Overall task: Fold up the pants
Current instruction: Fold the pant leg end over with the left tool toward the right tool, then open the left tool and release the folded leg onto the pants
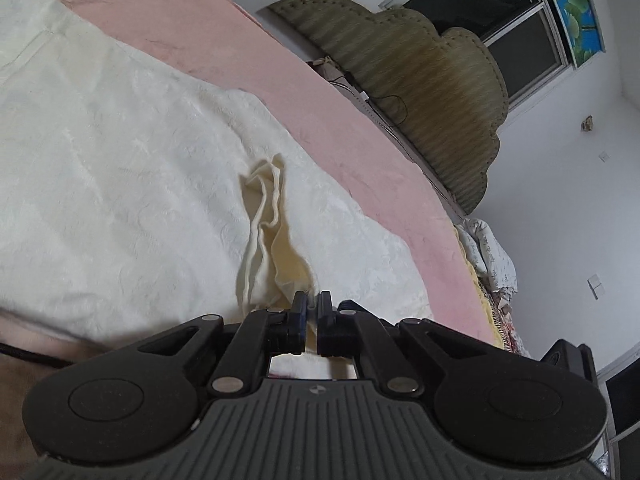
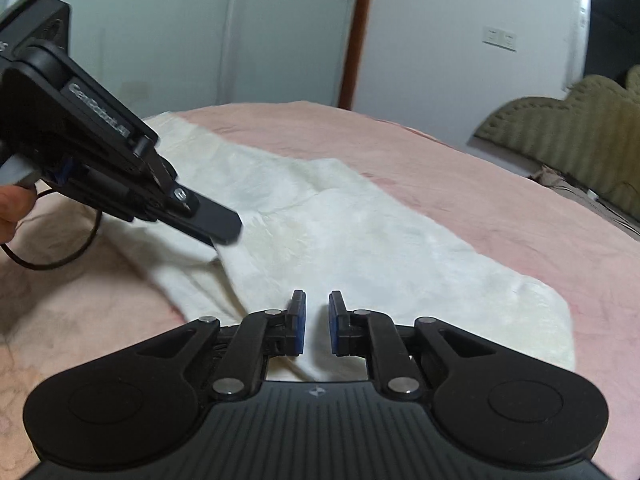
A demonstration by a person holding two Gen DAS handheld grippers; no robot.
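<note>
Cream-white pants [image 1: 120, 184] lie spread on a pink bed cover [image 1: 328, 128]. My left gripper [image 1: 312, 304] is shut on a bunched edge of the pants [image 1: 268, 240] and lifts it off the bed. In the right wrist view the pants [image 2: 360, 240] stretch across the bed, and the left gripper [image 2: 228, 234] pinches their left edge, raising a fold. My right gripper [image 2: 317, 312] hovers over the near edge of the pants with its jaws a little apart and nothing between them.
An olive padded headboard [image 1: 432, 112] stands at the far side of the bed, also in the right wrist view [image 2: 560, 140]. A rumpled quilt [image 1: 488, 260] lies by the bed's end. A black cable [image 2: 52, 256] trails from the left gripper over the pink cover [image 2: 460, 168].
</note>
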